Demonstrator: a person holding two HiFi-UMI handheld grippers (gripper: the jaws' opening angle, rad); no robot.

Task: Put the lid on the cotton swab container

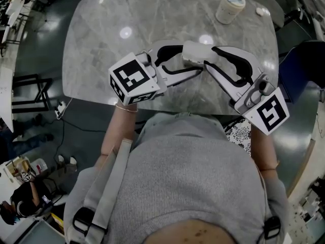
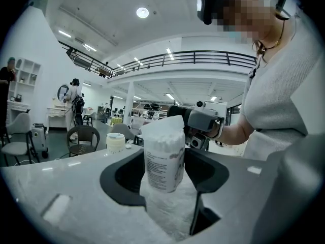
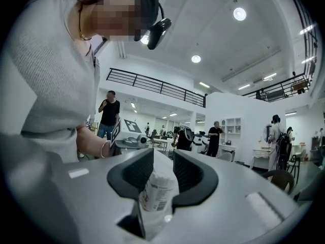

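Swab container pinched by left tongs, right tongs spread around it, over near table edge

Two claws (left claw, right claw), one cotton swab container, one jar, one table.

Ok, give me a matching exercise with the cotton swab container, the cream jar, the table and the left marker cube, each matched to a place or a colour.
Things:
1. cotton swab container
2. cream jar
3. table
4. left marker cube

Place or colour:
a. grey, marbled
b. between two pairs of jaws
c. black and white squares
d. far right part of the table top

Pairs: 1-b, 2-d, 3-a, 4-c
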